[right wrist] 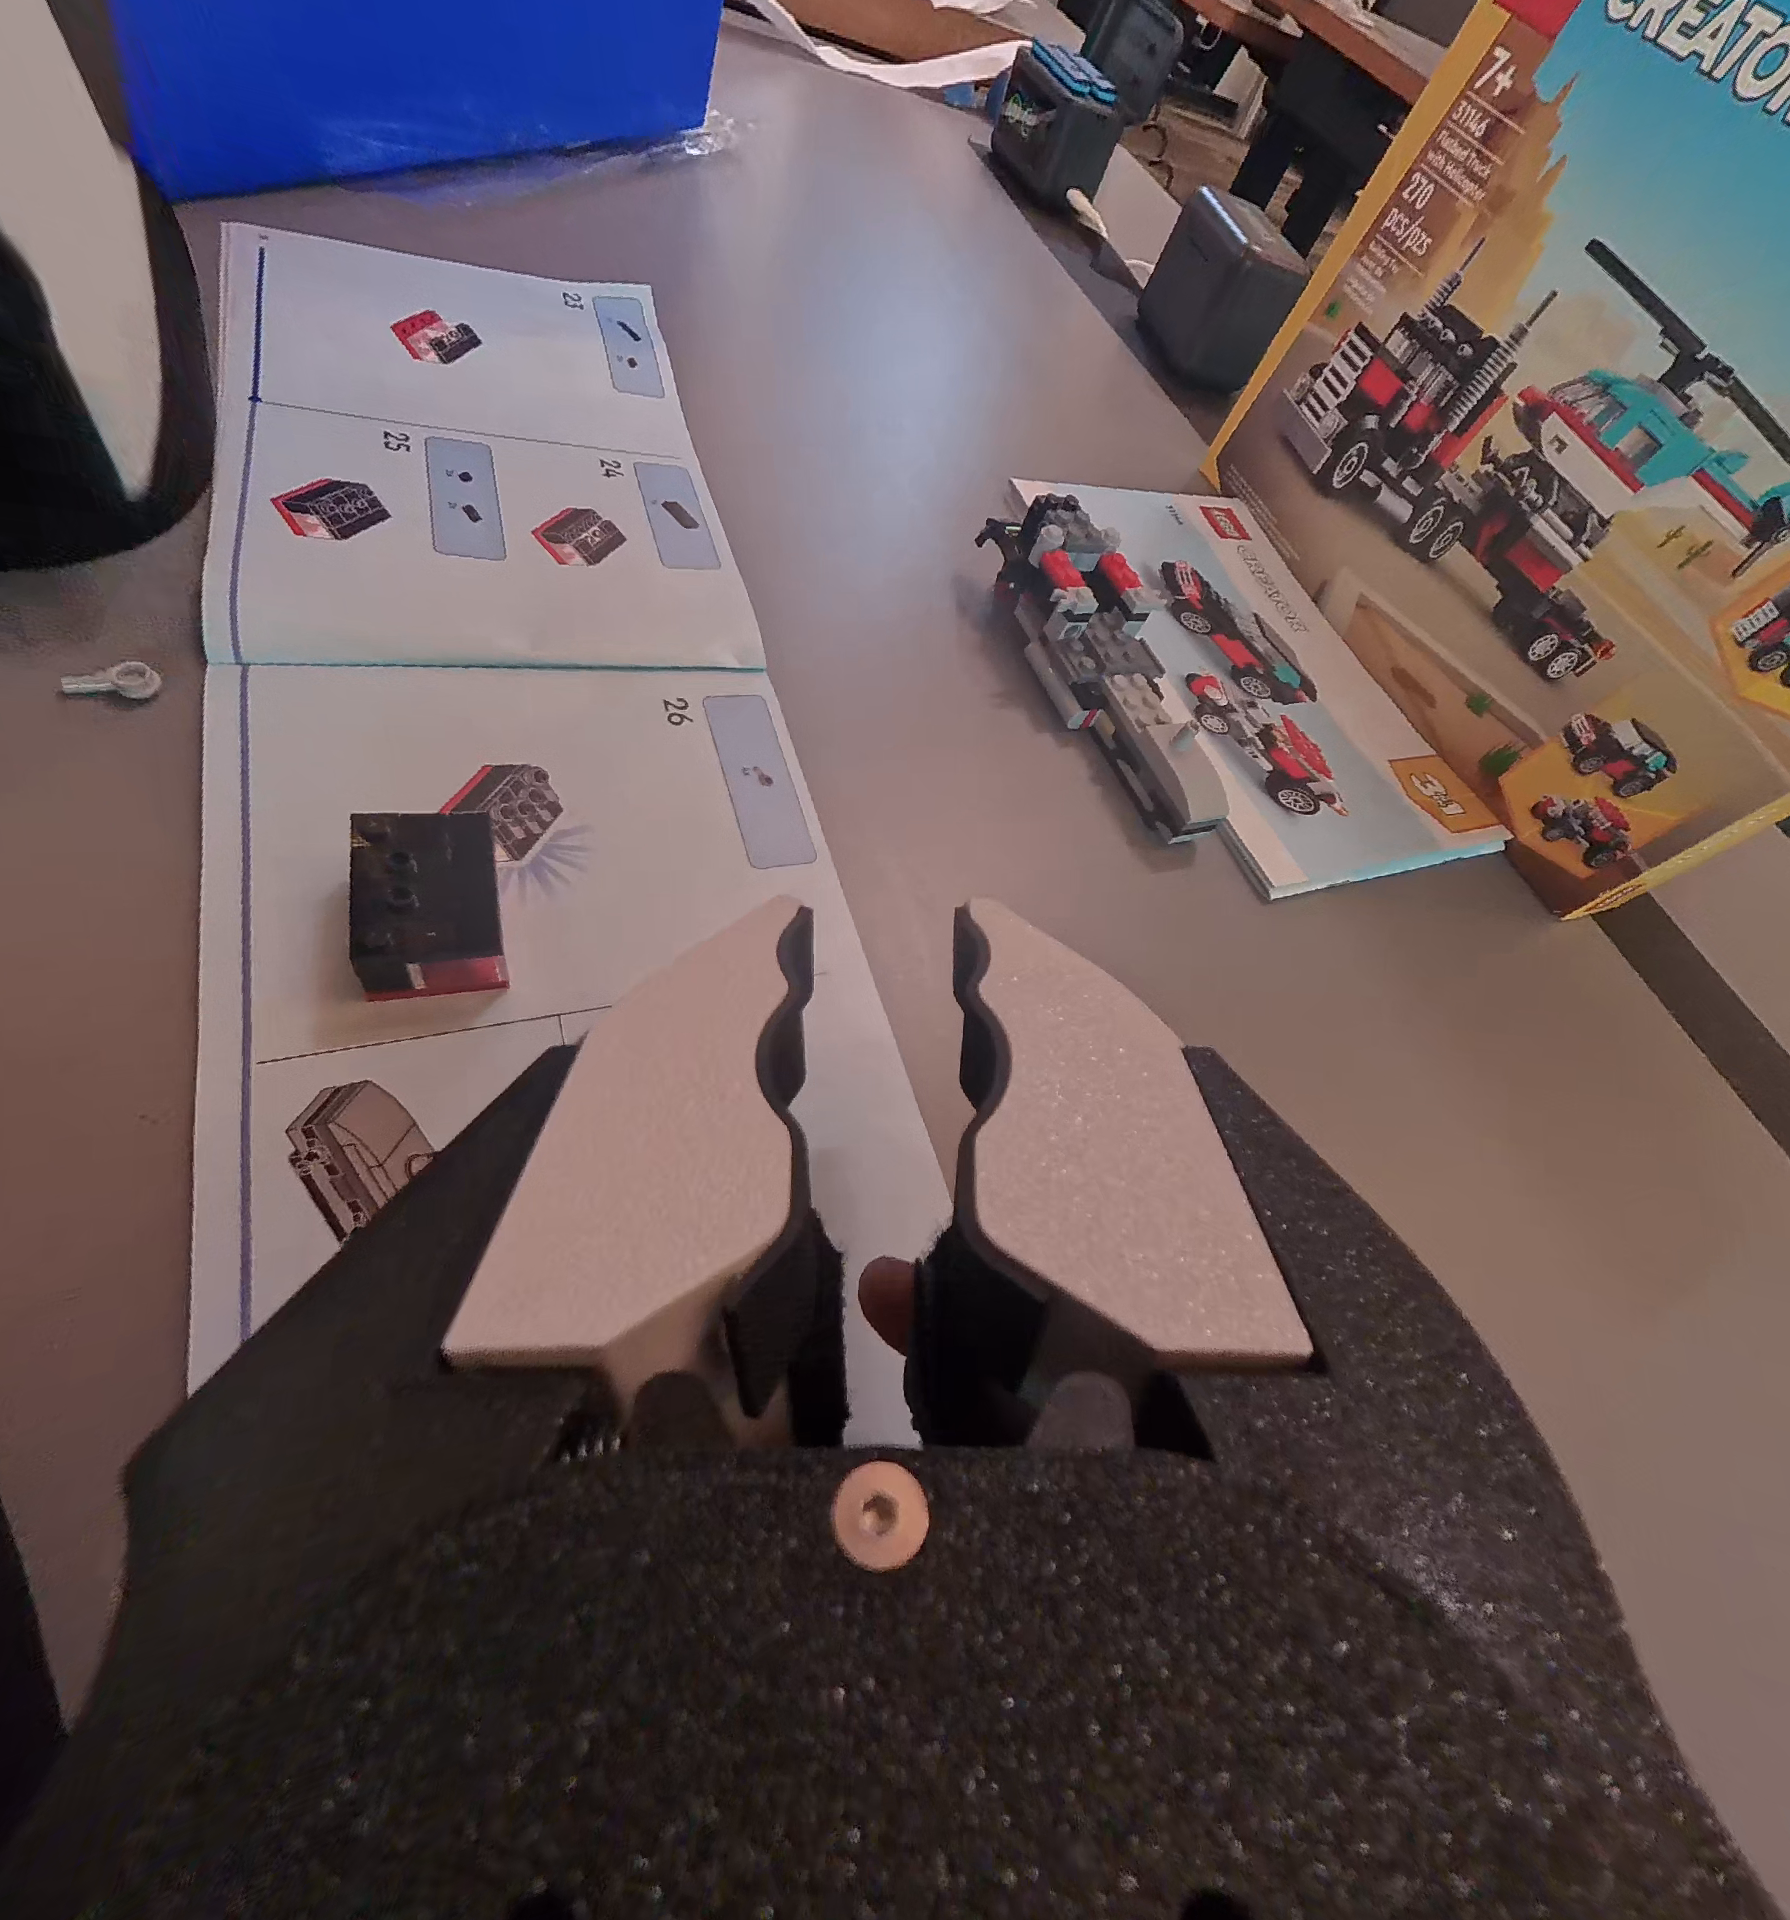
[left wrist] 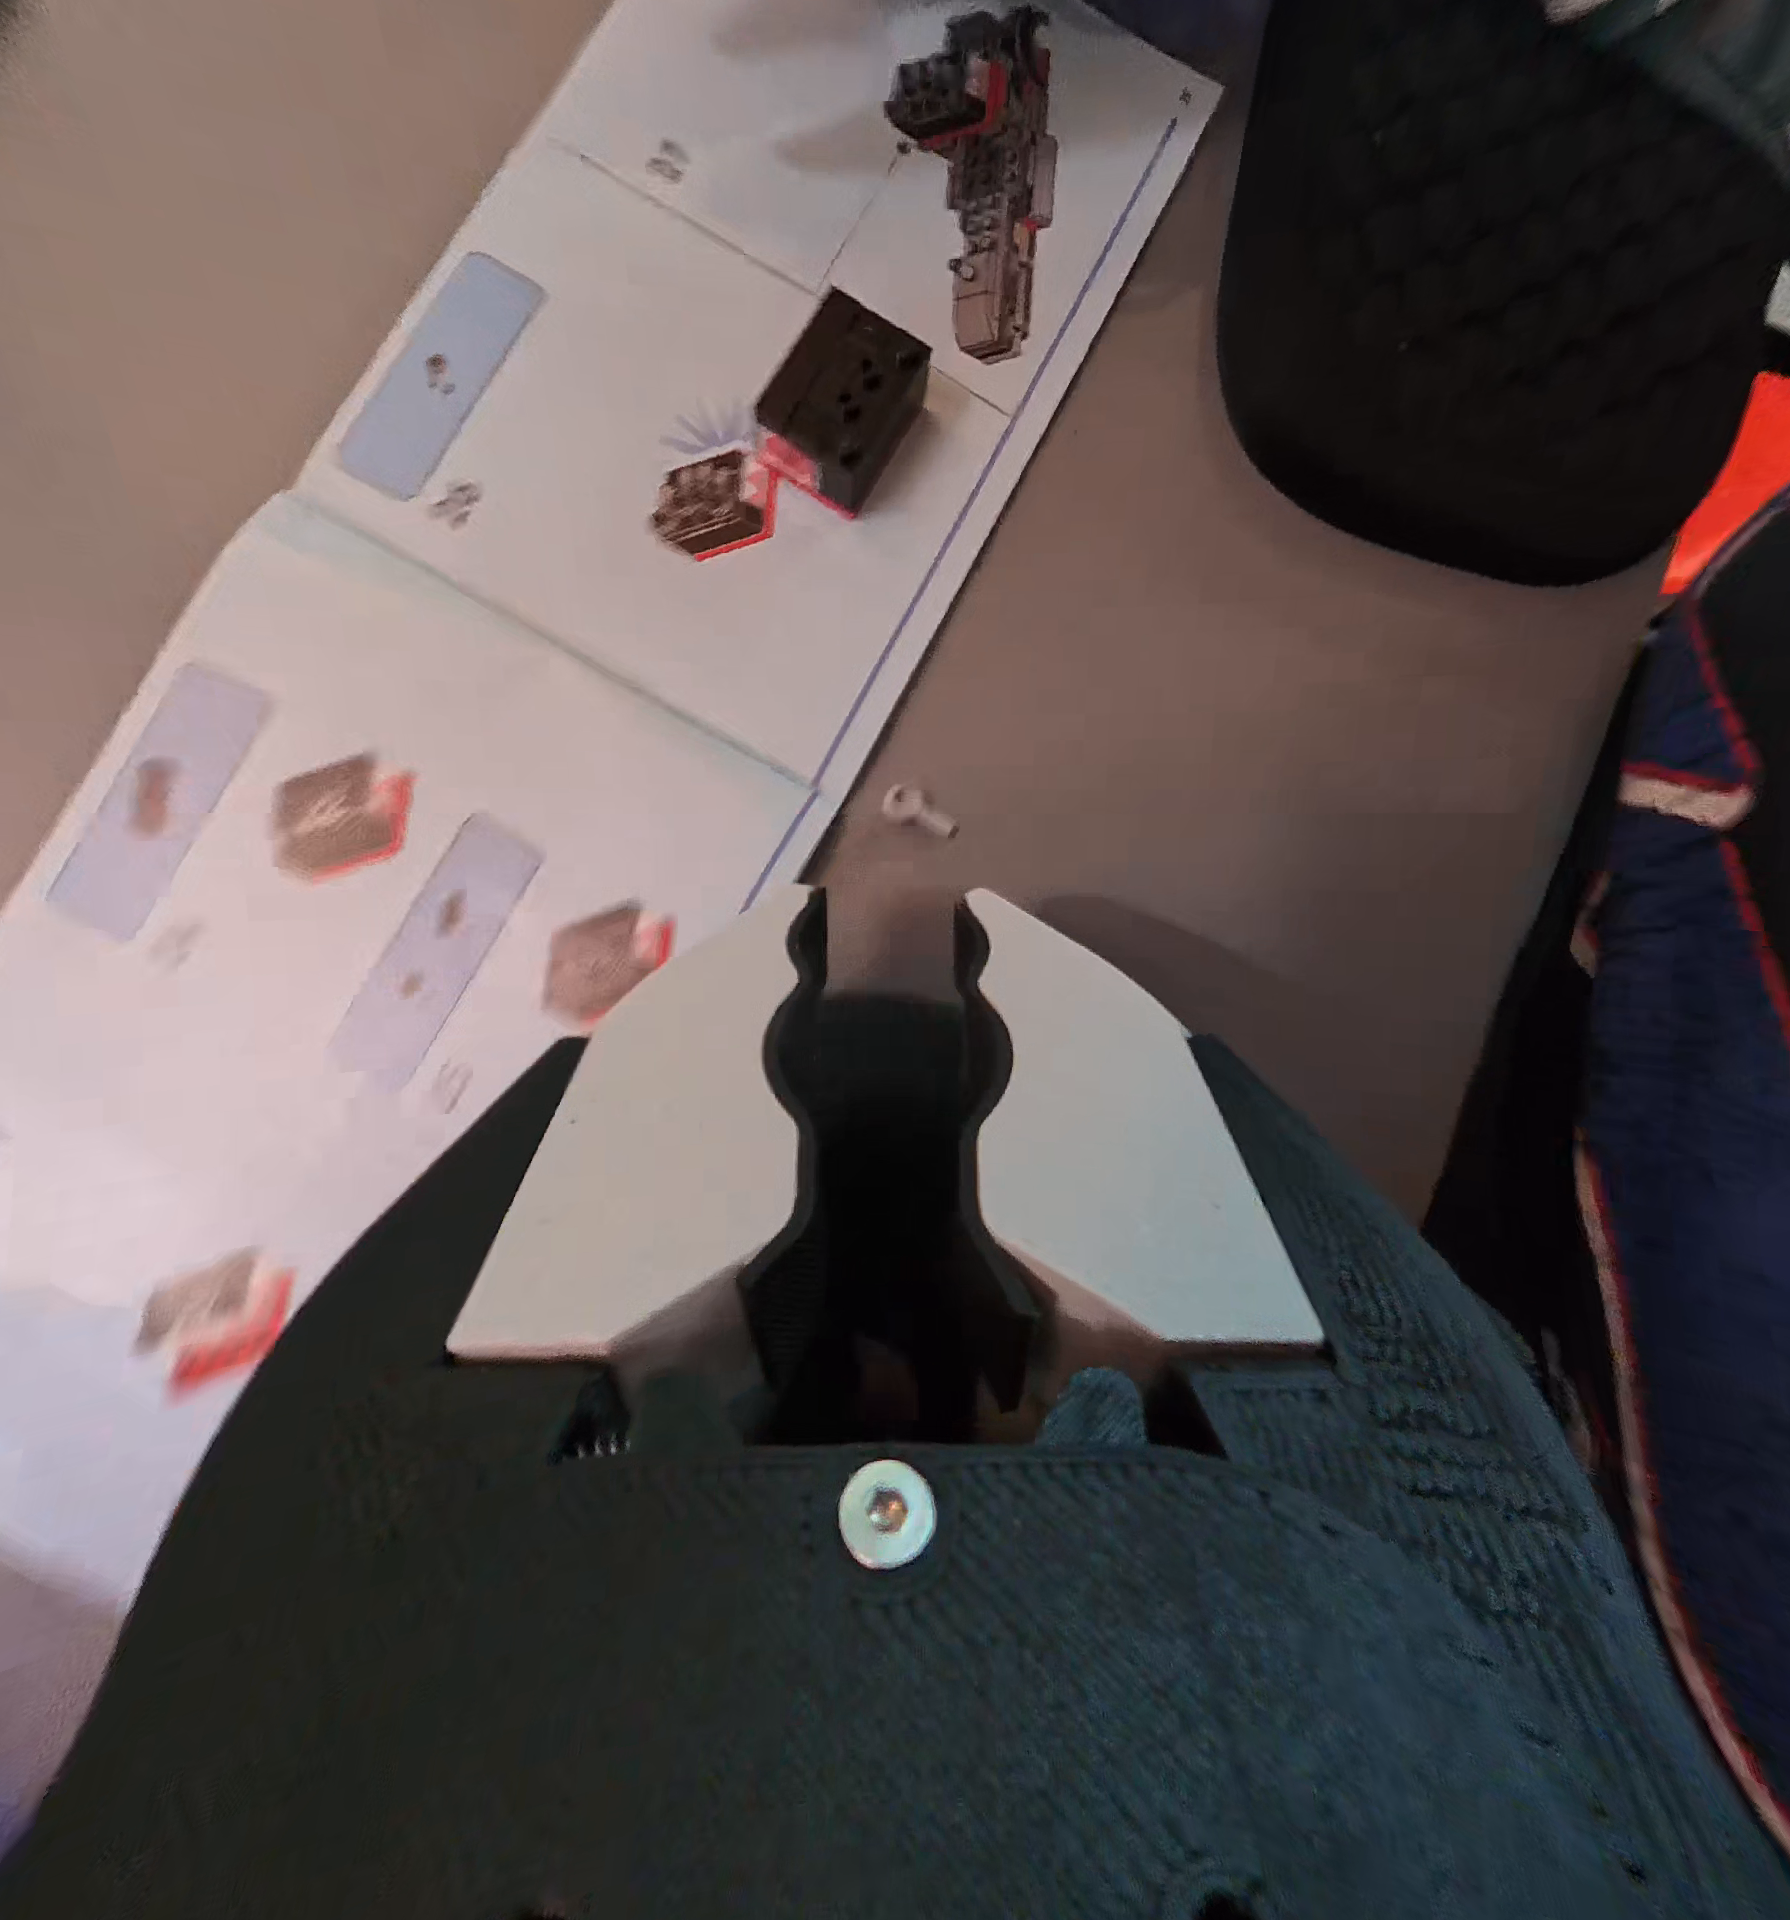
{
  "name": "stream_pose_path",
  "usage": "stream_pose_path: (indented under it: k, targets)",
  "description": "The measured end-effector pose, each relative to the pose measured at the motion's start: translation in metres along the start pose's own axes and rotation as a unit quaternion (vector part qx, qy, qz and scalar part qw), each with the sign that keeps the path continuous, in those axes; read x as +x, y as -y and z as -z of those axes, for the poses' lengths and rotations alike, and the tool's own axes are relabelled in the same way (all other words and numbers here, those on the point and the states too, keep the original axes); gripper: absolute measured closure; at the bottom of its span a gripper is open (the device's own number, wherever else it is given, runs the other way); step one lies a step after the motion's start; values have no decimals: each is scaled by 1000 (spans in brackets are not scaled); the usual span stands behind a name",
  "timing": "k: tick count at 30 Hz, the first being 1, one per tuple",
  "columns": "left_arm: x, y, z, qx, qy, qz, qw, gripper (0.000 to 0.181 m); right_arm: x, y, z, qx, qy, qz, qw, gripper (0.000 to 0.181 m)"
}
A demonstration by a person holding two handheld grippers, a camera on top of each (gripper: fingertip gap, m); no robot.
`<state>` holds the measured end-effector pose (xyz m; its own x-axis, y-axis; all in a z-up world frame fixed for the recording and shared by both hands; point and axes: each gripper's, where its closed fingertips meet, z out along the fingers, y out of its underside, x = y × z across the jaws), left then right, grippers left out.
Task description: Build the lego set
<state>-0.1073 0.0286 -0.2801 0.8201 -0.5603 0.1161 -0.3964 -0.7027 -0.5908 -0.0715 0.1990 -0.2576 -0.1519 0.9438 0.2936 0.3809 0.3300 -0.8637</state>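
Note:
An open instruction booklet [right wrist: 475, 540] lies on the grey table. A black block with a red base [right wrist: 423, 904] stands on its lower page and also shows in the left wrist view [left wrist: 844, 400]. A small light grey piece [left wrist: 917, 810] lies on the table just off the booklet's edge, right ahead of my left gripper [left wrist: 893, 914], which is open and empty. The same piece shows in the right wrist view [right wrist: 112, 683]. My right gripper [right wrist: 880, 925] is open and empty over the booklet's right edge, to the right of the block. A partly built grey, black and red chassis [right wrist: 1088, 644] rests farther right.
The set's box [right wrist: 1597, 416] stands at the right with a second booklet [right wrist: 1369, 790] in front of it. A blue box [right wrist: 403, 83] and dark devices [right wrist: 1213, 281] sit at the back. A black mesh-textured object [left wrist: 1493, 291] and patterned clothing [left wrist: 1753, 1039] are close on the left gripper's right. The left tips stand about 4 centimeters off the small light grey piece [left wrist: 917, 810].

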Motion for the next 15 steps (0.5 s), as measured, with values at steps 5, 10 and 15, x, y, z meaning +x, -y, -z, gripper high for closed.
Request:
stream_pose_path:
  k: [5, 10, 15]
  targets:
    - [-53, -33, 117, 54, 163, 90, 981, 158, 0, 0, 0, 0, 0, -3, 1000, 155]
    - [-90, -134, 211, -88, 310, 204, 924, 158, -5, -2, -4, -8, 12, 1, 1000, 155]
    - [-102, -190, 193, -199, 263, 243, 912, 163, -3, -5, -4, -16, 8, 4, 1000, 155]
